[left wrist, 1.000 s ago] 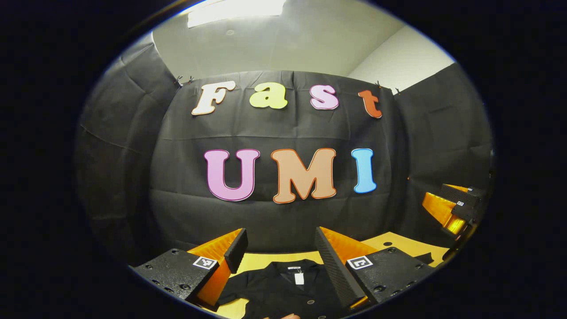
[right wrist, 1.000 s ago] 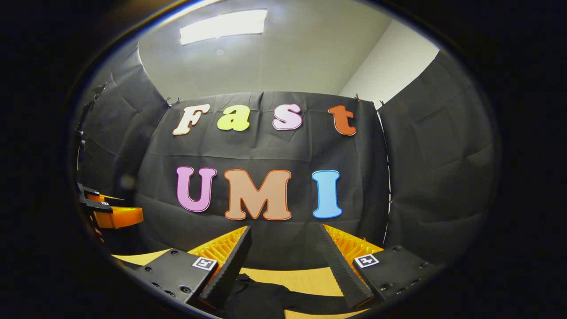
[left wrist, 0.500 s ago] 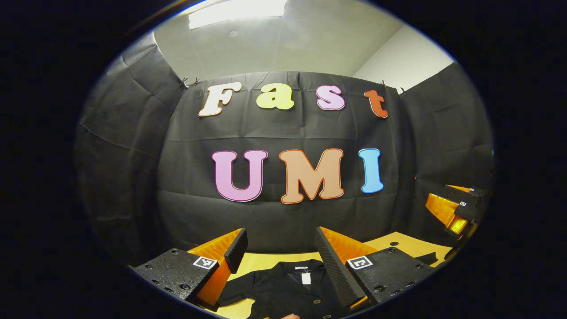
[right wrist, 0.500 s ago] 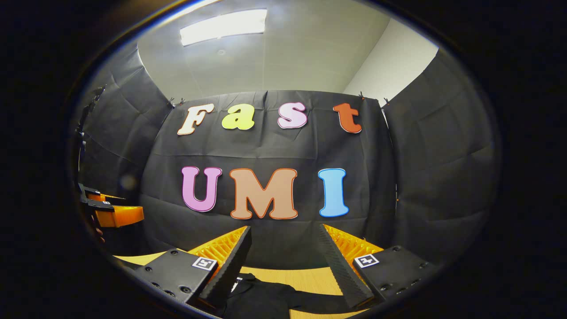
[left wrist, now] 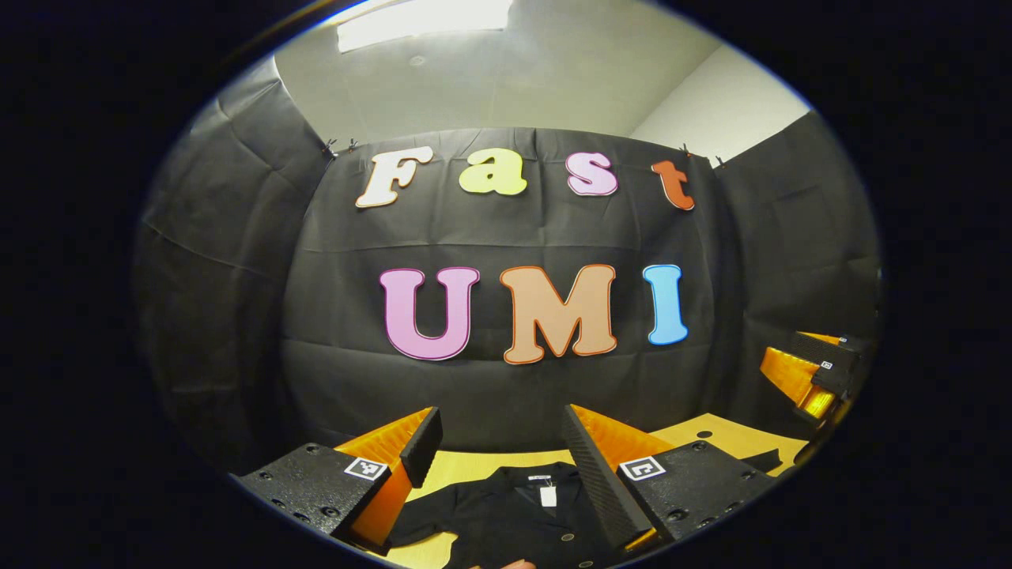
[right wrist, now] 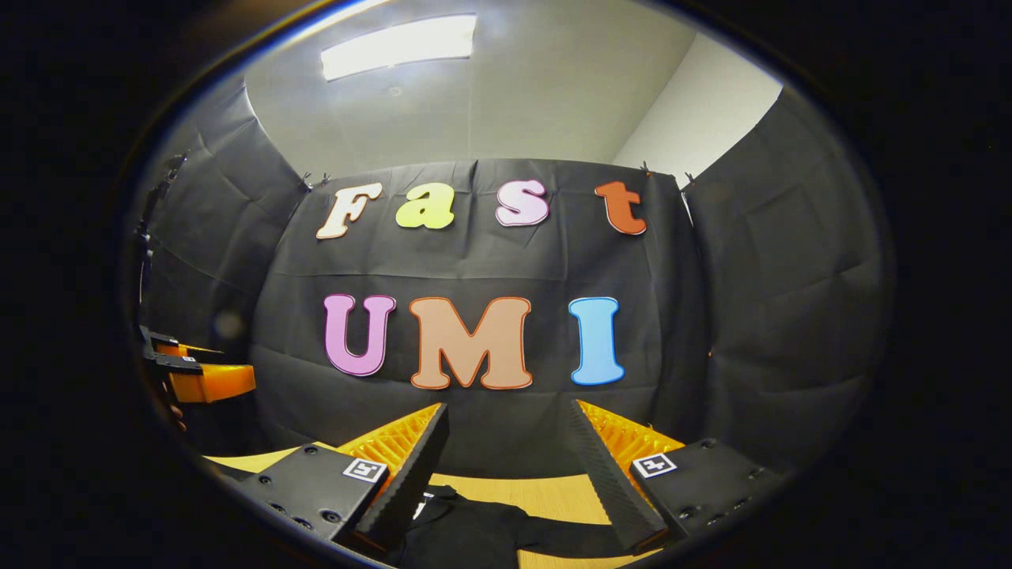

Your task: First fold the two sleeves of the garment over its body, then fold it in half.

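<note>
In the left gripper view, the left gripper [left wrist: 498, 442] is held up in the air with its two fingers wide apart and nothing in them. The black garment [left wrist: 506, 514] lies flat on the yellow table [left wrist: 711, 431] just under it, collar to the far side, so the sleeves look not yet folded. In the right gripper view, the right gripper [right wrist: 506, 446] is spread wide too, holding nothing, above one black sleeve [right wrist: 545, 537], likely ready to go down and pinch it.

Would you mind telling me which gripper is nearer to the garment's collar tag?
Left. The left gripper hangs open directly above the white collar tag; the right gripper hangs open off to the side, above a sleeve.
</note>
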`<state>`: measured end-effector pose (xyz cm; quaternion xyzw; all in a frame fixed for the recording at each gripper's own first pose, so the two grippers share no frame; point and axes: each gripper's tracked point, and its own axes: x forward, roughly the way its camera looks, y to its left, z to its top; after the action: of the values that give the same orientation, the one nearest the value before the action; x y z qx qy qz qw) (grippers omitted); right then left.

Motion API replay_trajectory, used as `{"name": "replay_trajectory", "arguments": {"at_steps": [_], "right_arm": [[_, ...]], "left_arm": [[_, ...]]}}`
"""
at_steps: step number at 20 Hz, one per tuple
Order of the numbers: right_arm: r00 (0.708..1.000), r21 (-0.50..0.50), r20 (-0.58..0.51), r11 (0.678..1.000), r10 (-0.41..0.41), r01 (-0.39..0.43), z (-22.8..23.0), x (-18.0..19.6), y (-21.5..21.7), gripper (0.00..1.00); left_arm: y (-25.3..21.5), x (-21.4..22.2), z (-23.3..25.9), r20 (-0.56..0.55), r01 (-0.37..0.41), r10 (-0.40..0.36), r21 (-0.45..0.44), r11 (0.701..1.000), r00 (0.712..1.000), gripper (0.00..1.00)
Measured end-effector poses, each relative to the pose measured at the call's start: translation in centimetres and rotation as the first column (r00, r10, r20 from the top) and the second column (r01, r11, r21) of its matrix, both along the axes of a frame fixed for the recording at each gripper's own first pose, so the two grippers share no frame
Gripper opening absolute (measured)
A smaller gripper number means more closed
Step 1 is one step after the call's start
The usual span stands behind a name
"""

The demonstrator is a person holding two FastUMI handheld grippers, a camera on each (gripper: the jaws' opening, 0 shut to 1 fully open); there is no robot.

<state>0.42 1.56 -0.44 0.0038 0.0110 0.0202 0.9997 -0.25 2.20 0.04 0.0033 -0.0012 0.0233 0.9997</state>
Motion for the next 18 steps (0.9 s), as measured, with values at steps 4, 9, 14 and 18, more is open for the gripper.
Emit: {"name": "replay_trajectory", "arguments": {"at_steps": [4,9,14,18], "right_arm": [[1.000,0.008,-0.001,1.000,0.007,-0.007,-0.21,-0.10,0.20,0.94],[1.000,0.003,0.002,1.000,0.018,-0.018,-0.32,-0.09,0.45,0.96],[1.000,-0.005,-0.003,1.000,0.026,-0.026,-0.82,-0.13,0.40,0.97],[0.999,-0.002,-0.006,0.999,0.035,-0.035,-1.02,-0.14,0.42,0.96]], "left_arm": [[0.24,-0.29,-0.10,-0.002,-0.003,0.003,-0.003,1.000,1.000,0.89],[0.45,-0.44,-0.36,-0.010,-0.014,0.014,-0.006,1.000,1.000,0.89],[0.44,-0.59,-0.63,-0.021,-0.021,0.020,-0.015,1.000,1.000,0.90],[0.19,-0.79,-0.56,-0.023,-0.022,0.021,-0.014,1.000,1.000,0.90]]}}
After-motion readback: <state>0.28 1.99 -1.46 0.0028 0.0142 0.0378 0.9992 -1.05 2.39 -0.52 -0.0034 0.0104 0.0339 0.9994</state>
